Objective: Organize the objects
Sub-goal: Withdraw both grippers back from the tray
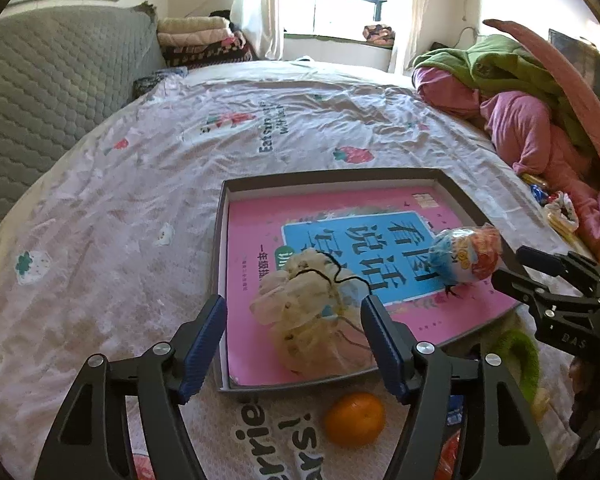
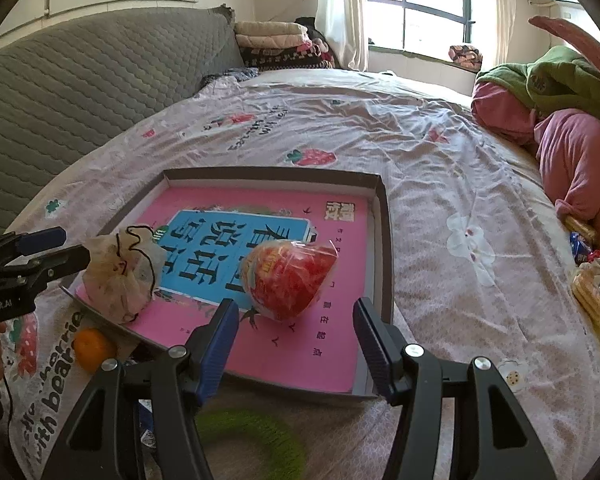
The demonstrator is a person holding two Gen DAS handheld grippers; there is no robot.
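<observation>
both grippers open, empty: left gripper over pouch, right gripper by snack bag, both in tray. orange sits outside; grab it at its widest part, light squeeze.

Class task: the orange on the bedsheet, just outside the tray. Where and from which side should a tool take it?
Grip the orange across its widest middle, coming down from above. It is round and sits free on the sheet, near the tray edge. The open left tool is probably nearest.

Book in tray, pouch & snack pack on book, orange just outside tray
</observation>
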